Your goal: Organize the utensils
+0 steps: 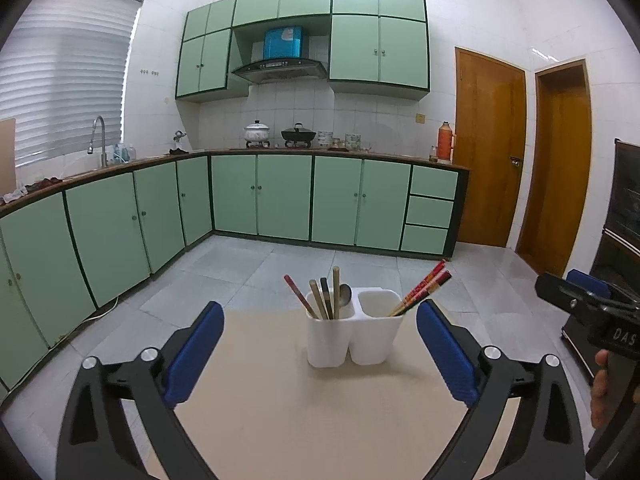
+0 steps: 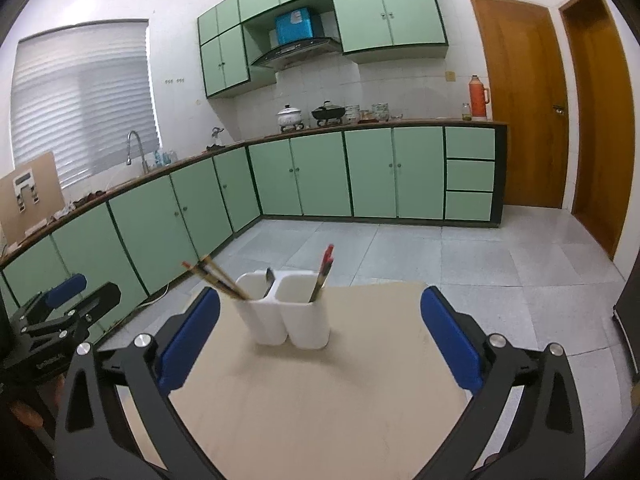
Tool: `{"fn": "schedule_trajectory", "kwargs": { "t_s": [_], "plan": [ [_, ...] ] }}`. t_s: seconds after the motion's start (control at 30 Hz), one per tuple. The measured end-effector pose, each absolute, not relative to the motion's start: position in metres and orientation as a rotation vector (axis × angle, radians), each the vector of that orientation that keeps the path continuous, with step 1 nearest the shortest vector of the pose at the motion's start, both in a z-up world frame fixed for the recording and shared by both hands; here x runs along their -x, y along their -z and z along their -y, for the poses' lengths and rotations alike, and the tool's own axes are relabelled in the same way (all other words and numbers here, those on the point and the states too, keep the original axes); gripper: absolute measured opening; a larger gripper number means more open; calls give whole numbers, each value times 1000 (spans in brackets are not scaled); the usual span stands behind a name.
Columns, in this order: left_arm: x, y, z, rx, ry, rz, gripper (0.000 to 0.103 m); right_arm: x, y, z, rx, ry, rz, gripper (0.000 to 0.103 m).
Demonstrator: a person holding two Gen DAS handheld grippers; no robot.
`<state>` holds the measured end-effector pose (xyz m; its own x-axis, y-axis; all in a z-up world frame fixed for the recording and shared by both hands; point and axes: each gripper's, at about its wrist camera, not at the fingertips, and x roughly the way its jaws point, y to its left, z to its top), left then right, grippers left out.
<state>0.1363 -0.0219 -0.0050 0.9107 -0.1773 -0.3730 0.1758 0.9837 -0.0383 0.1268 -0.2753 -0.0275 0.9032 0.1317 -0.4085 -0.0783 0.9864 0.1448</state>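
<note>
A white two-compartment utensil holder (image 1: 352, 330) stands near the far edge of a beige table (image 1: 320, 412). Its left cup holds several chopsticks (image 1: 322, 298) and a metal spoon (image 1: 345, 295). Its right cup holds red and dark chopsticks (image 1: 424, 290). My left gripper (image 1: 320, 346) is open and empty, just in front of the holder. My right gripper (image 2: 320, 340) is open and empty, facing the holder (image 2: 286, 312) from the right side. It also shows at the right edge of the left wrist view (image 1: 588, 304). The left gripper shows at the left edge of the right wrist view (image 2: 68, 304).
The table (image 2: 320, 400) is small, with tiled floor (image 1: 224, 268) beyond its edges. Green cabinets (image 1: 280, 196) line the back and left walls. A dark cabinet (image 1: 620, 240) stands at the right. Two wooden doors (image 1: 488, 148) are at the back right.
</note>
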Motion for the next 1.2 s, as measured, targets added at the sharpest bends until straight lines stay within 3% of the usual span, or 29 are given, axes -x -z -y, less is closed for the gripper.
{"fn": "schedule_trajectory", "kwargs": {
  "t_s": [1.2],
  "plan": [
    [-94, -15, 22, -22, 198, -333, 97, -88, 0, 247, -29, -186, -382, 98]
  ]
}}
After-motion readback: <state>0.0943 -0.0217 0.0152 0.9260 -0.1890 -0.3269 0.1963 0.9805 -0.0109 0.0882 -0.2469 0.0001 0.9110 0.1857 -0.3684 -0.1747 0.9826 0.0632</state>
